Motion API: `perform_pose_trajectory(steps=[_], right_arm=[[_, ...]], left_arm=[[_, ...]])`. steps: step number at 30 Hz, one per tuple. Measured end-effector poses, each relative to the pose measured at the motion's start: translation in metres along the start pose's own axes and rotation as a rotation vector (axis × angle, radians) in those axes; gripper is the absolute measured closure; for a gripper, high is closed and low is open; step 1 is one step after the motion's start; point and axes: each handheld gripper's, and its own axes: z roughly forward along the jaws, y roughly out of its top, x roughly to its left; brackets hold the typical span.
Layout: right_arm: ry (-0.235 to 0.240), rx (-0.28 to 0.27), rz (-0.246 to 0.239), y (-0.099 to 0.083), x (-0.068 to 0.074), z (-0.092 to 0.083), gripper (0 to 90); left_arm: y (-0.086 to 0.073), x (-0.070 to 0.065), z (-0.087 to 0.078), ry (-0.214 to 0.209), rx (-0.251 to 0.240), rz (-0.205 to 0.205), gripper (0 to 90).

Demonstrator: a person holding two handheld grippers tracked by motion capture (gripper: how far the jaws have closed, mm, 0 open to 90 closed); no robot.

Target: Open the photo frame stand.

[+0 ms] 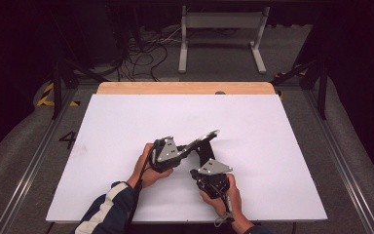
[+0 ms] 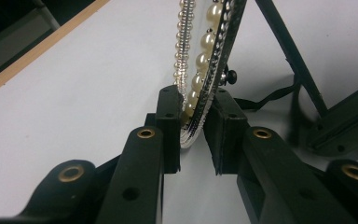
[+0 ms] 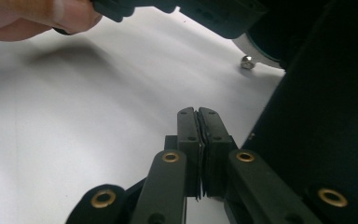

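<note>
A round frame (image 2: 209, 56) edged with pearls and silver beads stands on edge above the white table, slightly tilted. My left gripper (image 2: 196, 126) is shut on its lower rim. From the frame's back a black easel leg (image 2: 289, 51) slants down, tied to it by a thin black strap (image 2: 270, 97). In the high view the frame (image 1: 205, 137) shows as a thin silver edge between both hands. My right gripper (image 3: 198, 112) is shut, pads pressed together, beside the frame's black back (image 3: 326, 93). I cannot tell if anything thin lies between the pads. In the high view it (image 1: 203, 157) sits under the frame.
The white sheet (image 1: 126, 126) covers the table, with a wooden strip (image 1: 185, 87) along its far edge. Beyond the table stand a white metal frame (image 1: 221, 22) and loose cables (image 1: 146, 53) on the floor. A hand (image 3: 37, 16) holding the left gripper shows in the right gripper view.
</note>
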Motion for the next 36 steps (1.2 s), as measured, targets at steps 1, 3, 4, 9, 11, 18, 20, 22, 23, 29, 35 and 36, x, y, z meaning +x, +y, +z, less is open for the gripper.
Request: perform_pose_trajectory(steps=[1, 3, 4, 9, 11, 18, 20, 22, 23, 29, 35, 36], right_arm=[[-0.002, 0.000, 0.002, 0.000, -0.001, -0.001, 88.6], [-0.007, -0.001, 0.005, 0.000, -0.002, -0.002, 88.2], [-0.014, -0.002, 0.009, 0.000, -0.003, -0.002, 88.4], [-0.040, 0.005, 0.001, 0.000, -0.001, -0.002, 88.6], [-0.042, 0.008, 0.011, 0.000, -0.001, -0.002, 89.7], [-0.087, 0.014, 0.037, -0.004, -0.009, -0.004, 90.0], [-0.082, 0.014, 0.049, -0.005, -0.011, -0.004, 90.0], [-0.094, 0.016, 0.055, -0.006, -0.016, -0.006, 90.0], [-0.094, 0.016, 0.055, -0.006, -0.016, -0.006, 90.0], [-0.105, 0.024, 0.070, -0.007, -0.024, -0.007, 90.0], [-0.105, 0.026, 0.079, -0.009, -0.030, -0.009, 90.0], [-0.104, 0.027, 0.080, -0.009, -0.031, -0.009, 90.0]], left_arm=[[0.000, 0.000, 0.000, 0.001, -0.002, 0.000, 76.1], [0.001, 0.000, 0.000, 0.005, -0.004, 0.001, 75.1], [0.002, -0.001, 0.000, 0.001, -0.007, 0.003, 74.5], [0.007, -0.003, -0.004, 0.013, -0.007, 0.026, 77.9], [0.008, -0.004, -0.004, 0.015, -0.001, 0.034, 78.4], [0.011, -0.010, -0.006, 0.014, 0.023, 0.061, 78.6], [0.011, -0.010, -0.006, 0.010, 0.020, 0.055, 78.1], [0.012, -0.011, -0.006, 0.006, 0.018, 0.053, 77.8], [0.012, -0.011, -0.006, 0.006, 0.018, 0.053, 77.7], [0.014, -0.014, -0.007, 0.006, 0.020, 0.058, 77.8], [0.016, -0.017, -0.007, 0.014, 0.027, 0.070, 77.5], [0.016, -0.018, -0.007, 0.014, 0.028, 0.069, 77.4]])
